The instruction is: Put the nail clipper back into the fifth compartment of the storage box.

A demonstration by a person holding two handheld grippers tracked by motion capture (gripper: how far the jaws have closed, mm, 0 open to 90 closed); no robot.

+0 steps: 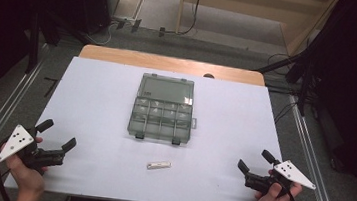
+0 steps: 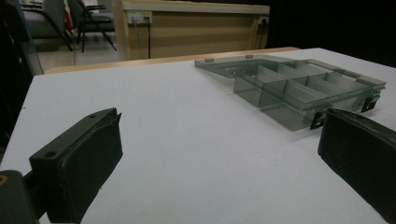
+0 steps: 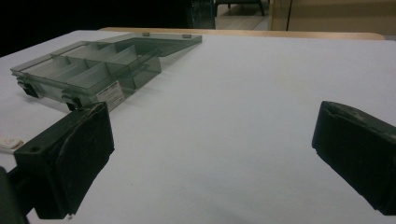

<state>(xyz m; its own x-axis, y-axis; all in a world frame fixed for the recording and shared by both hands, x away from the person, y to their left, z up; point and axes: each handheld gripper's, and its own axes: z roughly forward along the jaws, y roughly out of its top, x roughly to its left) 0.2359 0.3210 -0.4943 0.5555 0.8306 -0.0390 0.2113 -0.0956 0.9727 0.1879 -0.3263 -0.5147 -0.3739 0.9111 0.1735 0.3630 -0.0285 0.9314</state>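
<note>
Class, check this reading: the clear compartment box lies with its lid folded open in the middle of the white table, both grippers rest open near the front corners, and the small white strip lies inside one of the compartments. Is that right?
Not quite. The small white strip lies on the white table in front of the compartment box, outside it, as the high view shows. The left gripper and right gripper are open, and the lid is open.

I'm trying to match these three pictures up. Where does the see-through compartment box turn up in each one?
High view: the compartment box lies open at the middle of the white table.
Left gripper view: upper right, beyond the right jaw.
Right gripper view: upper left, beyond the left jaw.
Shared landmark: its flat lid folded back toward the table's wooden far edge.
</note>
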